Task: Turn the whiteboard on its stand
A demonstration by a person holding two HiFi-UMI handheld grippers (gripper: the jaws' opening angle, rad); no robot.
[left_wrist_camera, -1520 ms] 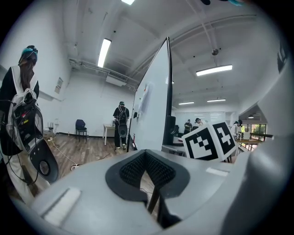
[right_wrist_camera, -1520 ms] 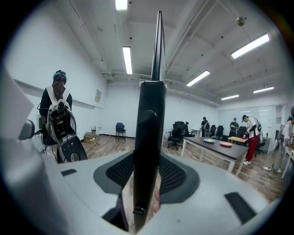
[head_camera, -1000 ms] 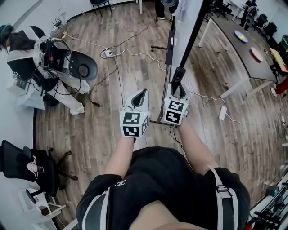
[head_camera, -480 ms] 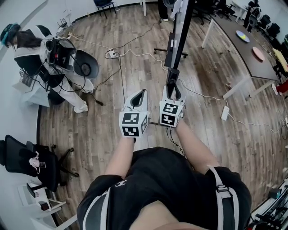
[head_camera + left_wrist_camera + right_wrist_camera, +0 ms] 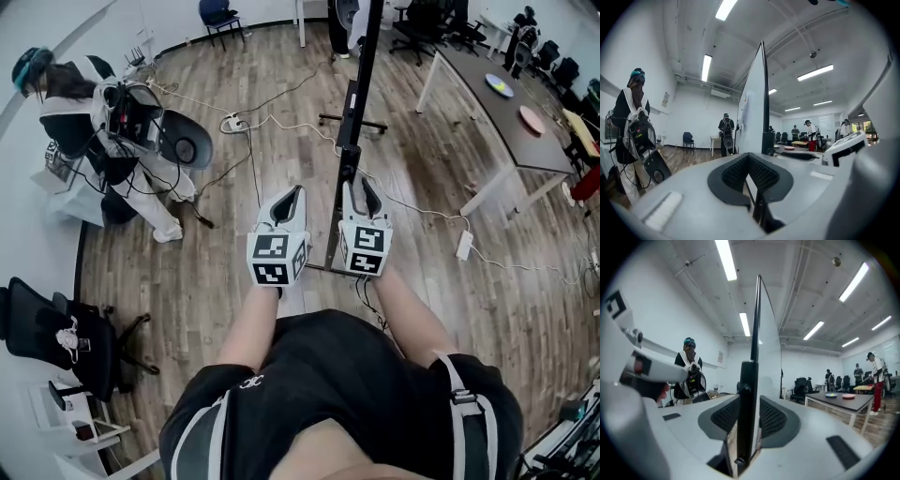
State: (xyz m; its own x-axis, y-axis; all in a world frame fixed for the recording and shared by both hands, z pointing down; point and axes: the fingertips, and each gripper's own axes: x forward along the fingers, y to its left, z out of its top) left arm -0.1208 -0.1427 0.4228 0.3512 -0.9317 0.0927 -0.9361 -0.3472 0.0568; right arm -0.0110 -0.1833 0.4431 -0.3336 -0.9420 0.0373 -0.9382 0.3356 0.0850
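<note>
The whiteboard [image 5: 362,84] stands edge-on in the head view, a thin black frame rising from its stand's foot bar [image 5: 330,267]. My right gripper [image 5: 359,193] straddles the frame's lower edge; its jaws are closing with the black frame [image 5: 752,338] between the pads, and a sliver of gap shows on the right side [image 5: 747,416]. My left gripper [image 5: 291,202] hangs just left of the board, its fingertips together on nothing. In the left gripper view the white board face [image 5: 752,108] rises straight ahead of the left gripper [image 5: 748,169].
A person with a backpack [image 5: 89,103] stands at the far left by a round speaker. A long dark table [image 5: 506,103] runs along the right. Cables [image 5: 281,117] and a power strip [image 5: 463,244] lie on the wood floor. An office chair [image 5: 56,337] sits at lower left.
The whiteboard has swung from showing part of its white face to standing edge-on. My right gripper has drawn back towards me along the frame. The left gripper has hardly moved.
</note>
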